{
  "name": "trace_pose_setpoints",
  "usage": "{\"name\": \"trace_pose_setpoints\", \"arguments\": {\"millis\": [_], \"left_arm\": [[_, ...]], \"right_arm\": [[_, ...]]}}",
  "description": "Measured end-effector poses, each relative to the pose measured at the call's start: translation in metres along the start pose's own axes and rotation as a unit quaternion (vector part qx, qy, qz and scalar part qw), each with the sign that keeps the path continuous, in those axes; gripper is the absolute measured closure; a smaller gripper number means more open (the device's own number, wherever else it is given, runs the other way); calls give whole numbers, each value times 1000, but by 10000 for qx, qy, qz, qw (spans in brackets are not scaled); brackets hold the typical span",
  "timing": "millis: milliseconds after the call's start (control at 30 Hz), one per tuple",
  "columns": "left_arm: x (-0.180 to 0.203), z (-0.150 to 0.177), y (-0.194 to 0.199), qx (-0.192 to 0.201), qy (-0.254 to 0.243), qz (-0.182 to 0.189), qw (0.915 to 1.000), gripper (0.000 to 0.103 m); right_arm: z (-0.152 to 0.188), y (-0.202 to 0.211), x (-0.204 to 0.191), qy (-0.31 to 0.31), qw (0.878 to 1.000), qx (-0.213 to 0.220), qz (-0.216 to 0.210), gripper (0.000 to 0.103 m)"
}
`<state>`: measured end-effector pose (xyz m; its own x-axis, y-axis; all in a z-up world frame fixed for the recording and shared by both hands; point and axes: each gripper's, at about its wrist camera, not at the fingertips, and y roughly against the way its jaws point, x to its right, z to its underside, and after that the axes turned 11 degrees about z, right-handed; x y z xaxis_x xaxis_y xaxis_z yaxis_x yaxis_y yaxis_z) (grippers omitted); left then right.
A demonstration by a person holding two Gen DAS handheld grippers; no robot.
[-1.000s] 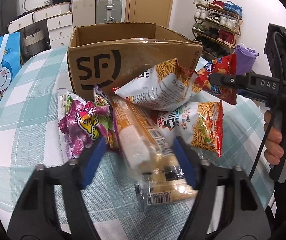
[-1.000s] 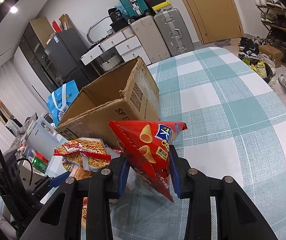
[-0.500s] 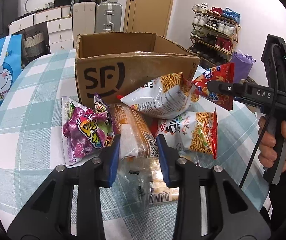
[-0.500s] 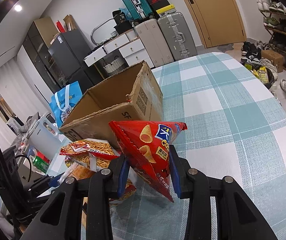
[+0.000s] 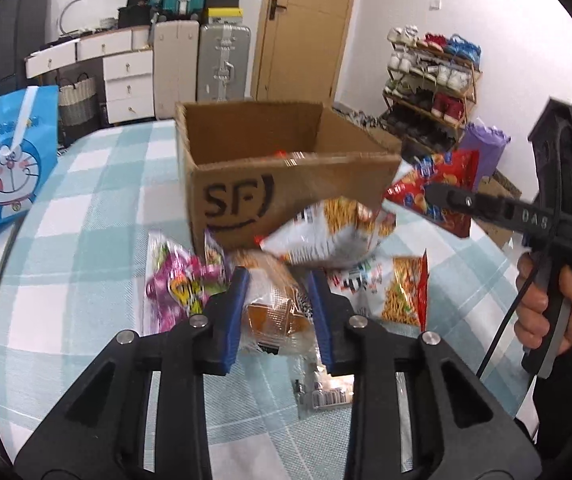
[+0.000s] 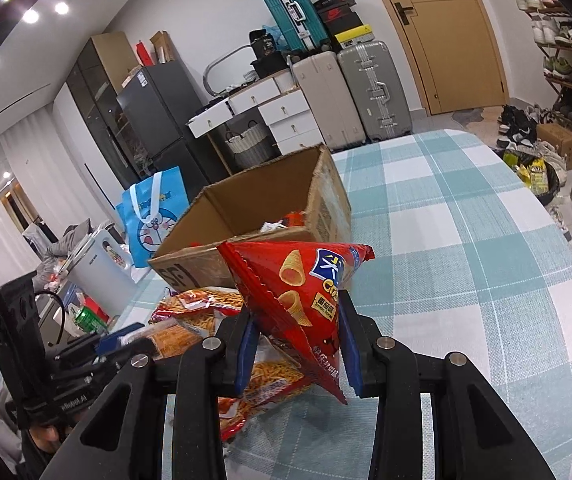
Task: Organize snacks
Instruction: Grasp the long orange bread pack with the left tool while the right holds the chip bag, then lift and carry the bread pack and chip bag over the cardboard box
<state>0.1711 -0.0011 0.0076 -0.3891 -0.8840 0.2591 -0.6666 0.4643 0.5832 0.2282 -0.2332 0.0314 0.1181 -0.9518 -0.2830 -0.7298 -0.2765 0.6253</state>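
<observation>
Snacks crowd the near side of a brown cardboard box (image 5: 286, 184) printed with black letters, open-topped on a teal-and-white checked tablecloth (image 5: 86, 208).

Seen from the left wrist, the left gripper (image 5: 278, 312) has its blue-padded jaws pressed tight on a clear-wrapped orange pastry packet (image 5: 274, 312), lifted at the near end of the heap. Left of it lies a purple-and-yellow candy bag (image 5: 174, 284), blurred. Beyond the jaws a white noodle-snack bag (image 5: 325, 228) leans against the box front, and to its right a second noodle-snack bag (image 5: 401, 292) lies flat on the cloth. At far right a hand (image 5: 545, 300) grips the handle of the right gripper (image 5: 429, 196), whose tip pinches a red corn-cone chip bag (image 5: 441, 184) beside the box's right corner. A blue cartoon tote bag (image 5: 10, 160) stands at the far left.

From the right wrist, the right gripper's jaws are clamped on that red chip bag (image 6: 301, 292), held clear of the cloth near the box (image 6: 254, 216); some packets show inside the box. Noodle-snack bags (image 6: 206, 304) lie below and left, with the black left gripper (image 6: 134, 340) at the left, gripping its packet. Silver and beige suitcases (image 6: 349, 96) stand against the far wall.
</observation>
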Motion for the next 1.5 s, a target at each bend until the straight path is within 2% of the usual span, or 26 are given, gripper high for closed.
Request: {"name": "trace_pose_setpoints", "arguments": {"millis": [100, 200, 400, 533, 667, 767, 867, 1000, 1500], "left_arm": [[-6, -2, 4, -15, 26, -10, 10000, 76], [-8, 0, -6, -426, -33, -71, 9991, 76], [1, 14, -33, -908, -220, -243, 9953, 76], [6, 19, -40, -943, -345, -370, 9943, 76], [4, 22, -45, -1023, -328, -391, 9934, 65], [5, 29, -52, -1075, -461, -583, 9914, 65], [10, 33, -54, -1008, -600, -707, 9906, 70], [11, 33, -49, -906, -558, -680, 9920, 73], [20, 7, 3, -341, -442, -553, 9969, 74]], "right_arm": [[0, 3, -8, 92, 9999, 24, -69, 67], [0, 3, -14, 181, 9998, 18, -82, 67], [1, 2, -17, 179, 9998, -26, -118, 67], [1, 2, -21, 237, 9995, -43, -184, 67], [3, 2, -29, 371, 9991, -33, -222, 67], [4, 1, -33, 435, 9988, -23, -207, 67], [5, 1, -34, 441, 9988, -20, -205, 67], [5, 3, -33, 420, 9989, 5, -206, 67], [1, 17, -36, 460, 9980, 276, -331, 67]]}}
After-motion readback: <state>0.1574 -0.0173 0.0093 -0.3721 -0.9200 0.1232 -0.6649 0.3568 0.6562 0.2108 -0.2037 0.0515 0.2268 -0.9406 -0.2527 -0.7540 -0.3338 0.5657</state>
